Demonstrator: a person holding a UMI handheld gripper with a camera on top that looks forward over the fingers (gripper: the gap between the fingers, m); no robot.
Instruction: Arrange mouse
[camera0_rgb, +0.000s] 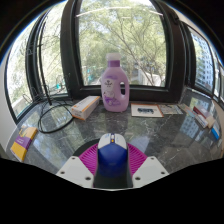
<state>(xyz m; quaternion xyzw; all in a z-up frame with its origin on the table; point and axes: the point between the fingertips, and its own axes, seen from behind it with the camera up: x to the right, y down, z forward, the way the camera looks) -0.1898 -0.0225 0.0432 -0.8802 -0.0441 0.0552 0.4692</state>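
Tool (112, 163) sits low over the tabletop (170, 135), both fingers w/ pink pads (91, 157) showing. Mouse (112, 151) is between the fingers: grey-white body, blue-ish rear part nearest the camera, narrow end pointing away. Pads look pressed against its left & right sides, no gap seen on either side, so tool is pinching the mouse. Can't tell if the mouse rests on the tabletop or is lifted a bit.

Tabletop is glossy, stone-like, w/ reflections of the window. Beyond the mouse, roughly straight ahead, a purple bottle (116, 84) stands upright, white cap, label facing the camera. Just left of the bottle lies a tan box (85, 107), on its long side, angled. Right of the bottle, a flat card (146, 110) lies on the surface, apart from the bottle. Dark cable (55, 118) loops across the left part of the tabletop, near the box. Far left, close to the edge, a small yellow-and-blue item (22, 140), too small to tell what it is. Far right, a few more small packs (208, 118), details unclear.

Behind everything: big window (125, 30) w/ dark frames, trees & daylight outside.
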